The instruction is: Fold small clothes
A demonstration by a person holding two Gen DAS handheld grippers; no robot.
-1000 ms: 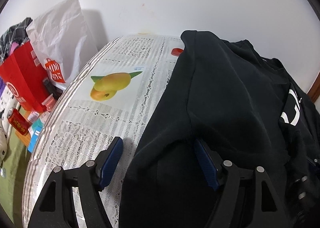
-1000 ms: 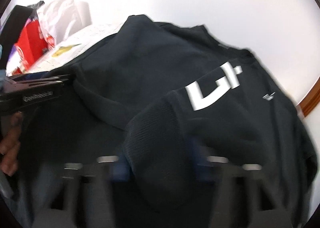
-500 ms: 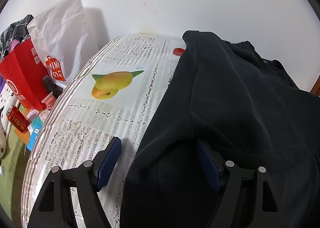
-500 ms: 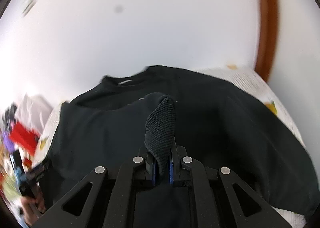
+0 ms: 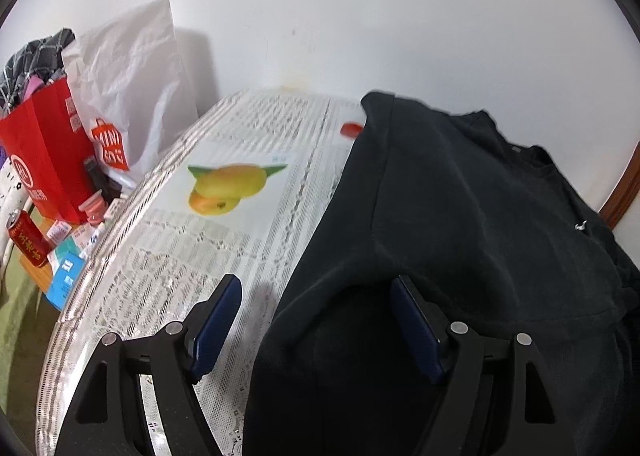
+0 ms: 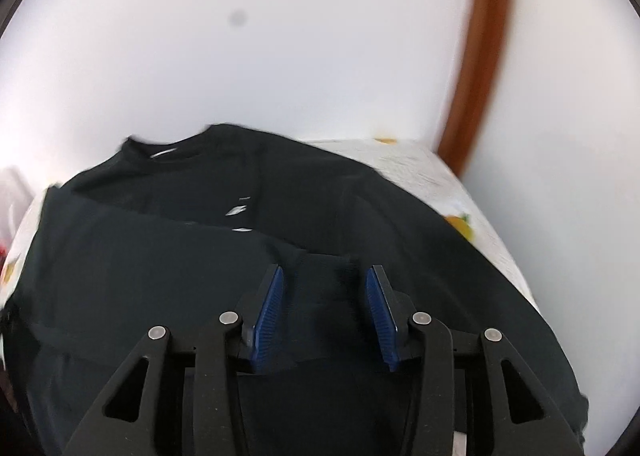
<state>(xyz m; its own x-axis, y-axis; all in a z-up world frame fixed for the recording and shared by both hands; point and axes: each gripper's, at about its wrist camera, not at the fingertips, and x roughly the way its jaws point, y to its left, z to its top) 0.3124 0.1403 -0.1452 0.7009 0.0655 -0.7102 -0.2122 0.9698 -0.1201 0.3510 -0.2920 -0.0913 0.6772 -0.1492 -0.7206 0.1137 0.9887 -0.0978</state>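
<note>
A black sweatshirt (image 5: 460,224) lies spread on the table with the white lace cloth (image 5: 224,240). It also shows in the right wrist view (image 6: 168,264), with a sleeve folded across the body. My left gripper (image 5: 316,320) is open, low over the garment's left edge, one finger over the cloth and one over the fabric. My right gripper (image 6: 324,308) is open, and the ribbed cuff (image 6: 326,276) lies flat between its blue pads, free of them.
A mango print (image 5: 228,188) marks the tablecloth. To the left of the table stand a red bag (image 5: 44,160), a white paper bag (image 5: 132,84), a red can (image 5: 26,234) and small boxes. A brown door frame (image 6: 480,56) rises at the right.
My right gripper carried the cuff across the sweatshirt, then opened and let it go; the cuff now lies flat. My left gripper stayed open and nearly still.
</note>
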